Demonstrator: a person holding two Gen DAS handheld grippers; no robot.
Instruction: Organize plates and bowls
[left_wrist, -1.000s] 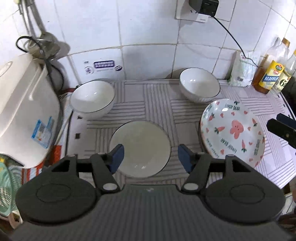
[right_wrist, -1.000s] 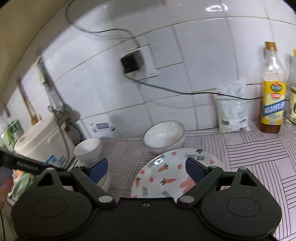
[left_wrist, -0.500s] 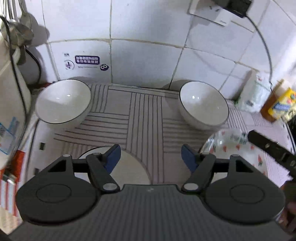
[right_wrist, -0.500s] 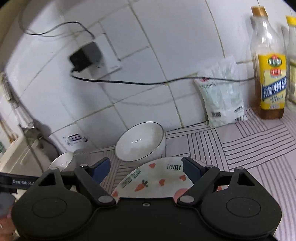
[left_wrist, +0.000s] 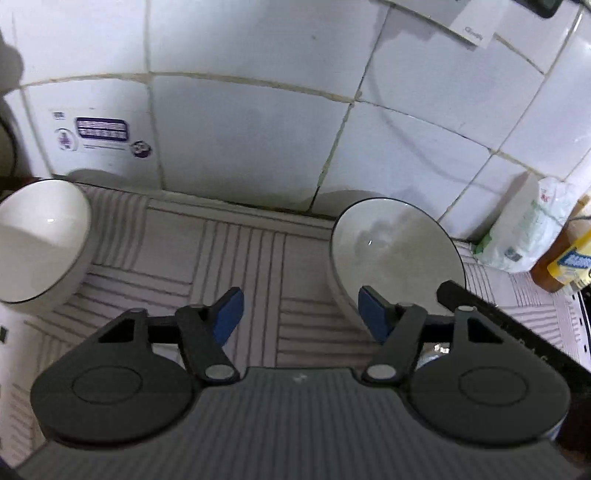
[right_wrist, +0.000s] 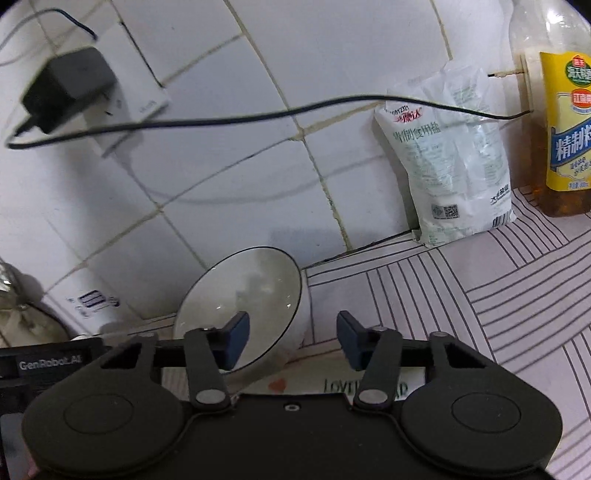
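Observation:
Two white bowls with thin dark rims stand on the striped mat by the tiled wall: one at the left (left_wrist: 40, 240), one at the right (left_wrist: 395, 251). My left gripper (left_wrist: 297, 314) is open and empty over the mat between them, its right finger beside the right bowl. My right gripper (right_wrist: 291, 339) is open and empty, its left finger over that same bowl (right_wrist: 243, 299). The far edge of the carrot-print plate (right_wrist: 314, 384) shows just under it. The plain white plate is out of view.
A salt bag (right_wrist: 450, 166) and an oil bottle (right_wrist: 561, 122) stand against the wall at the right. A black adapter (right_wrist: 66, 92) with a hanging cable sits in the wall socket. The right gripper's body (left_wrist: 498, 325) lies close beside the left gripper.
Both grippers have moved forward and down toward the back wall. The plain plate has dropped out of the left view, and the right bowl now sits at the right gripper's fingers.

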